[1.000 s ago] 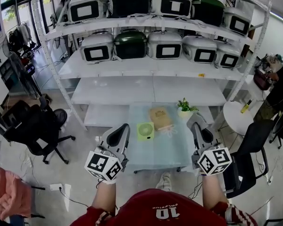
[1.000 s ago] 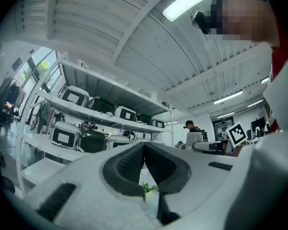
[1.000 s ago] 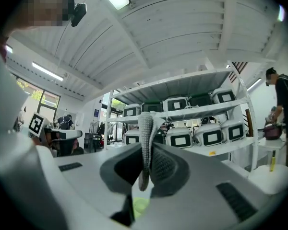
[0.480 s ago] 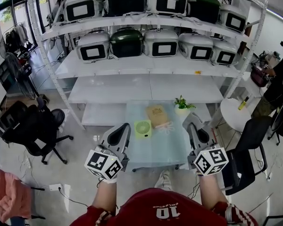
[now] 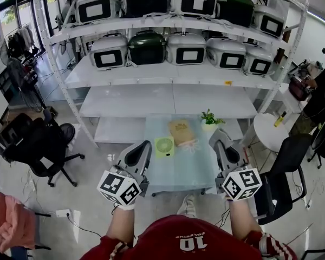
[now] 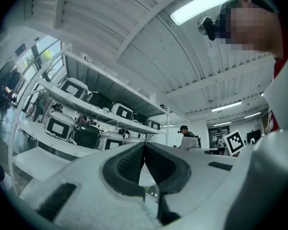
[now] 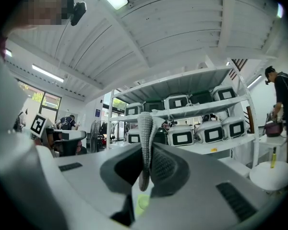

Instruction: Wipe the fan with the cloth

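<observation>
Wiping hasn't begun: left tool [image 5: 142,145] and right tool [image 5: 221,134] hover over the tabletop [image 5: 179,172], jaws pressed together, neither holding a cloth. The green fan [image 5: 164,146] sits untouched between them.

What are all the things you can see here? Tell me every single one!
shelves: one rack, white, behind everything.
boxes: about ten, white or dark green, on the upper two shelves.
glass table: one, clear, before the shelves.
fan: one, light green, on the glass table.
flat packet: one, tan, beside the fan.
plant: one, green in white pot, table's far right corner.
chairs: at least two, black, left and right.
round table: one, white, far right, carrying a yellow bottle.
bystander: one, dark clothes, far right.
fabric: one heap, pink, bottom left.
cloth: one, grey, pinched in the right tongs.
left tongs: one, white, shut, empty.
right tongs: one, white, shut on the cloth.
</observation>
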